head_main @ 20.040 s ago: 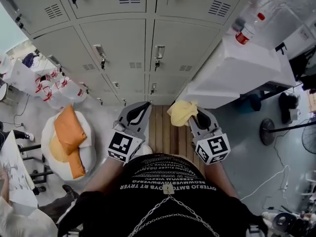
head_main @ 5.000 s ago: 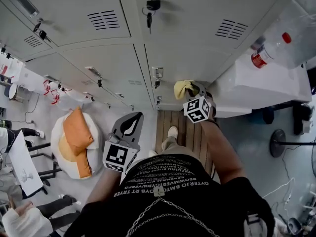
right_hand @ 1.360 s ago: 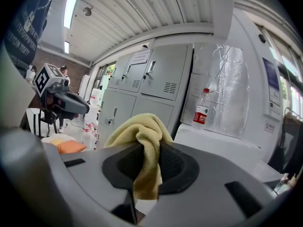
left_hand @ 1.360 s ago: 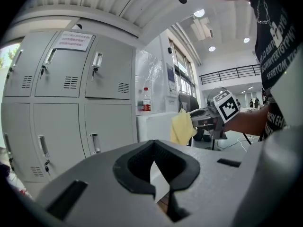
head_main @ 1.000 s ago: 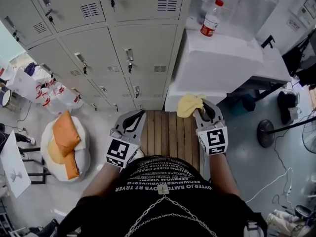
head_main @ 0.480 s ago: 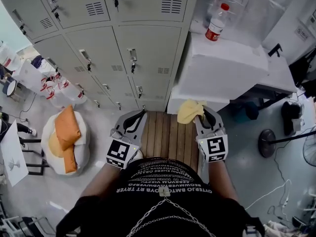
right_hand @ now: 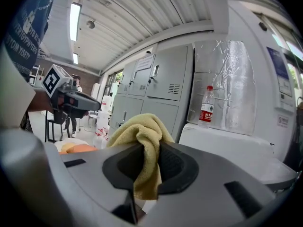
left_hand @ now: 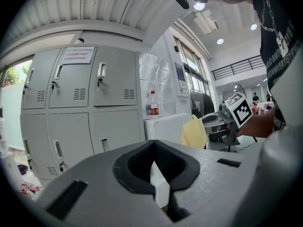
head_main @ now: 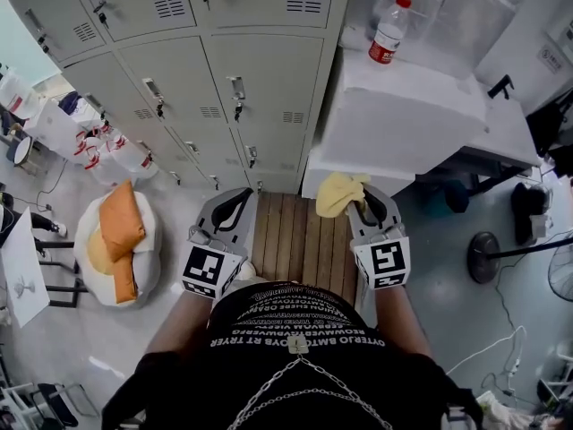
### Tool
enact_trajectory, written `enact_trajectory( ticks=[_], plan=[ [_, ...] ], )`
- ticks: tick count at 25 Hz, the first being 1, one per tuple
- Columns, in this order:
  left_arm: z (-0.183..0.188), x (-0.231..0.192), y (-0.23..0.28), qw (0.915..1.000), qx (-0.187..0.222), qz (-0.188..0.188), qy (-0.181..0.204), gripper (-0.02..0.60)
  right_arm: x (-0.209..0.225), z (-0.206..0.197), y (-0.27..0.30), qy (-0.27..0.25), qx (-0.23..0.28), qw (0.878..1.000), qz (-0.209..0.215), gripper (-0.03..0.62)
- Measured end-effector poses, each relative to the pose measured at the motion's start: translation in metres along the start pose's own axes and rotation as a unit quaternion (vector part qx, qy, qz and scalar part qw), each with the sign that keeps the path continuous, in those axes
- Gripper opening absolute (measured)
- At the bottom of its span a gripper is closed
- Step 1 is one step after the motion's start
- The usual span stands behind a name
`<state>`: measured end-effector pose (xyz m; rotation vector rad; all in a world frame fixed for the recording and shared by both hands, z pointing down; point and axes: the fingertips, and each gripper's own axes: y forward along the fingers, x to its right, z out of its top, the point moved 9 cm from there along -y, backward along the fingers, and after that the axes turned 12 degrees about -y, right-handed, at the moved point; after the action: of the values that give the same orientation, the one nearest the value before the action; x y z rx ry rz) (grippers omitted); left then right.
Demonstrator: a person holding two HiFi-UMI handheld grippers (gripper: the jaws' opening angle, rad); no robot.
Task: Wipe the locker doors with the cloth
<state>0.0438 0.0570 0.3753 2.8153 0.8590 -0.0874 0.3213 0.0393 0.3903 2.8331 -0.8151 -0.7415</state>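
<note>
The grey locker doors (head_main: pixel 242 79) stand ahead of me, apart from both grippers. My right gripper (head_main: pixel 356 197) is held low over the wooden platform, shut on a yellow cloth (head_main: pixel 337 192) that bunches out past its tip. In the right gripper view the cloth (right_hand: pixel 141 135) hangs pinched between the jaws, with the locker doors (right_hand: pixel 158 86) beyond. My left gripper (head_main: pixel 242 195) is level with it on the left, shut with nothing in it. The left gripper view shows its closed jaws, the locker doors (left_hand: pixel 80 103) and the cloth (left_hand: pixel 194 132).
A white foam box (head_main: pixel 403 124) with a red-capped bottle (head_main: pixel 387 30) stands right of the lockers. A wooden platform (head_main: pixel 291 240) lies under the grippers. A beanbag with orange cushions (head_main: pixel 115 245) and bags (head_main: pixel 85 141) sit on the floor to the left.
Both grippers stay held in front of my body, the cloth still in the right one. The left gripper has drifted slightly left; the head view has shifted a little.
</note>
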Motion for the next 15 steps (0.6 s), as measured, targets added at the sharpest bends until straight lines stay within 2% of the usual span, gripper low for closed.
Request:
enact_trajectory(
  ticks=[7,15],
  plan=[
    [-0.007,0.008,-0.012,1.0,-0.002,0.009,0.002,0.005,-0.007,-0.007,-0.012,0.004,0.006,1.0,0.002,0.063],
    [-0.013,0.019,-0.017,1.0,-0.006,-0.001,0.004,0.005,-0.006,-0.013,-0.029,0.01,0.002,1.0,-0.007,0.063]
  ],
)
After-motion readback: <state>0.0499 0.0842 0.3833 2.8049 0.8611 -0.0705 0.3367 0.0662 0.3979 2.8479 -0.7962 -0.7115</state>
